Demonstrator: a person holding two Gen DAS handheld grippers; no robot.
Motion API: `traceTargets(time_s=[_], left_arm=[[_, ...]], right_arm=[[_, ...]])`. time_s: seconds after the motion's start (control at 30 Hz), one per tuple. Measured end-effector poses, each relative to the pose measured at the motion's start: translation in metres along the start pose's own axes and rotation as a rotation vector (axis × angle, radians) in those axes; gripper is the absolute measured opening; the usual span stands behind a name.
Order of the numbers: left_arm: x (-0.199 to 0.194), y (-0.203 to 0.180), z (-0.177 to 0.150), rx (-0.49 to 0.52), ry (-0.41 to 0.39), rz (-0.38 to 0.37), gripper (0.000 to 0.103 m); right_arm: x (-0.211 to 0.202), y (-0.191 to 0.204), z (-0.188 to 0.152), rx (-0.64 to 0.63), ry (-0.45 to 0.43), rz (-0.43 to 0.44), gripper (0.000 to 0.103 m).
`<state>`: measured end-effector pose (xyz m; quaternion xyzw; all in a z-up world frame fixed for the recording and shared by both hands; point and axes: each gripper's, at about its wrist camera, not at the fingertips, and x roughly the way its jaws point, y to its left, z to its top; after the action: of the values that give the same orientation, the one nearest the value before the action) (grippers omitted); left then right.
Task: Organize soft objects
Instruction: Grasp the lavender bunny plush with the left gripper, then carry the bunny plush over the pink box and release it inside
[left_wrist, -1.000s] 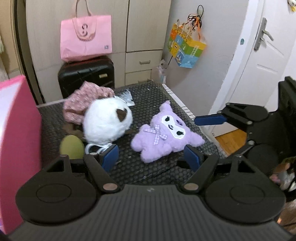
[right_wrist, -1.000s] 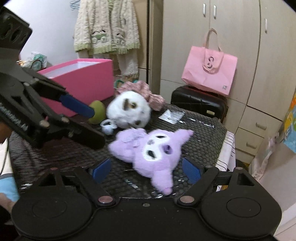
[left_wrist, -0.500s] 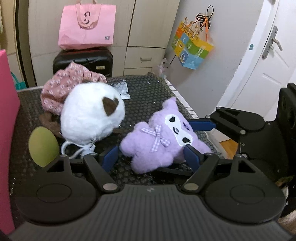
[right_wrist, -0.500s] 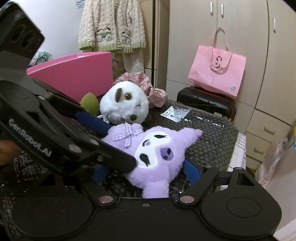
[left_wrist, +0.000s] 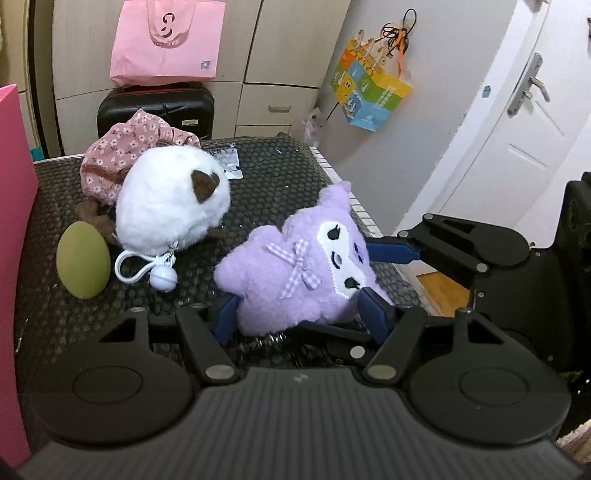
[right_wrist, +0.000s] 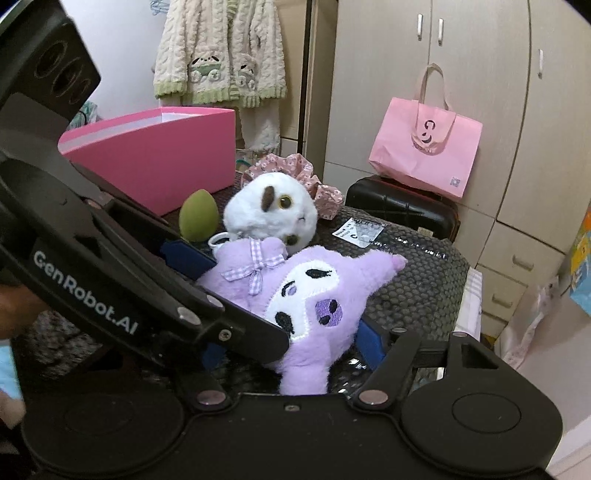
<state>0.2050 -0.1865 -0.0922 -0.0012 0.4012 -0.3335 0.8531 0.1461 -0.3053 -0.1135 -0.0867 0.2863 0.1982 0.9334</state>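
A purple plush (left_wrist: 295, 273) with a checked bow lies at the right edge of the black honeycomb-topped table (left_wrist: 277, 173). My left gripper (left_wrist: 299, 315) has the plush's body between its blue pads; its jaws are closing and both pads touch the fur. My right gripper (right_wrist: 291, 349) comes from the other side with the plush's head (right_wrist: 314, 295) between its jaws, which are also closing. Its right pad touches the head, and its left pad is hidden behind the left gripper's arm. A white round plush (left_wrist: 170, 206), a green egg-shaped sponge (left_wrist: 83, 264) and a pink floral cloth (left_wrist: 122, 155) lie further back.
An open pink box (right_wrist: 155, 155) stands at the table's left side. A black suitcase (left_wrist: 155, 107) with a pink bag (left_wrist: 166, 40) on it stands behind the table, in front of cupboards. A white door (left_wrist: 517, 129) is to the right. A white keyring clip (left_wrist: 147, 266) hangs from the white plush.
Both grippers have come in around the purple plush and narrowed their jaws onto it. The plush now stands tilted up and squeezed between the pads instead of lying flat.
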Motion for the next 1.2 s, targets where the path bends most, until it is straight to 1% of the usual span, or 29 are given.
traceTargets(time_s=[0.27, 0.37, 0.5, 0.6, 0.77, 0.83, 1.07, 1.2], left_arm=[[-0.033, -0.005, -0.011, 0.017, 0.011, -0.038, 0.067], [-0.049, -0.009, -0.018, 0.032, 0.017, -0.055, 0.068], [-0.069, -0.012, -0.029, 0.047, 0.021, -0.065, 0.068], [-0.086, -0.014, -0.039, 0.049, 0.027, -0.072, 0.068], [-0.114, -0.010, -0.054, 0.015, 0.049, -0.098, 0.068], [-0.129, -0.009, -0.062, 0.005, 0.055, -0.099, 0.068], [-0.184, -0.001, -0.085, -0.015, 0.024, -0.094, 0.068], [-0.211, 0.005, -0.094, -0.012, -0.007, -0.069, 0.069]], right_arm=[[-0.026, 0.024, 0.000, 0.055, 0.005, 0.004, 0.075], [-0.037, 0.036, 0.002, 0.075, 0.041, -0.015, 0.075], [-0.054, 0.060, 0.003, 0.043, 0.037, -0.039, 0.075], [-0.065, 0.077, 0.004, 0.040, 0.043, -0.041, 0.075], [-0.085, 0.107, 0.007, 0.035, 0.053, -0.025, 0.075], [-0.093, 0.120, 0.008, 0.025, 0.054, -0.003, 0.075], [-0.117, 0.163, 0.021, -0.024, 0.027, 0.068, 0.075], [-0.123, 0.186, 0.031, -0.056, 0.007, 0.095, 0.075]])
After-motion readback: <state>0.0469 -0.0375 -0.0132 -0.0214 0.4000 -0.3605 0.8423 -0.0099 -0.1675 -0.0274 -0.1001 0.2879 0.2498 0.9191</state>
